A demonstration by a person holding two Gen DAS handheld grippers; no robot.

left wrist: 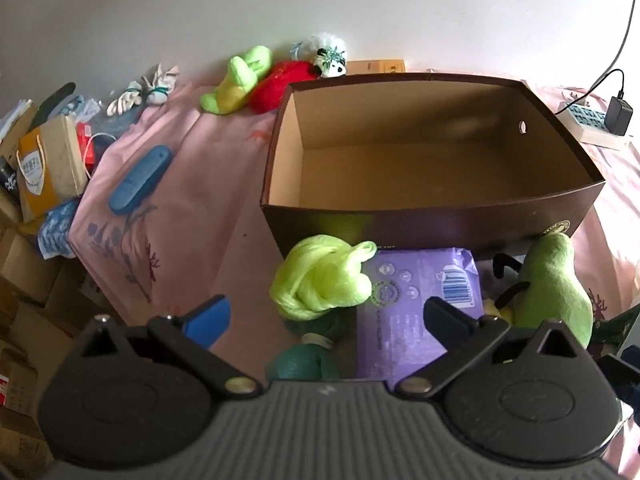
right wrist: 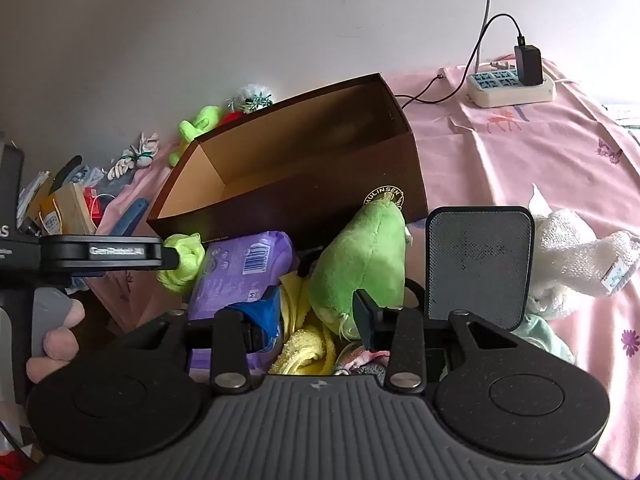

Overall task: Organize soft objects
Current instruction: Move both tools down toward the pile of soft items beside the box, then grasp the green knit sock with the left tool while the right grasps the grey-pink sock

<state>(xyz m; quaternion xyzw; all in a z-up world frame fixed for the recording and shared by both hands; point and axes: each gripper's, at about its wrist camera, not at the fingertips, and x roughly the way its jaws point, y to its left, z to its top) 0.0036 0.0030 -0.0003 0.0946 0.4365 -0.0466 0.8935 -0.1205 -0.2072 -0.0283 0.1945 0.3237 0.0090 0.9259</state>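
The dark brown cardboard box [right wrist: 304,184] bore a round gold emblem reading "MULINSEN". The black arm of the left tongs [right wrist: 108,254] read "GenRobot.AI". The purple plastic pack [right wrist: 240,272] carried a barcode and the letter "M".

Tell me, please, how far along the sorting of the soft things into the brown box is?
Barely begun: the brown box is empty. Nothing is in hand; the left claw is open over the lime yarn, and the right claw is open by the green plush. The purple pack and white towel remain outside.
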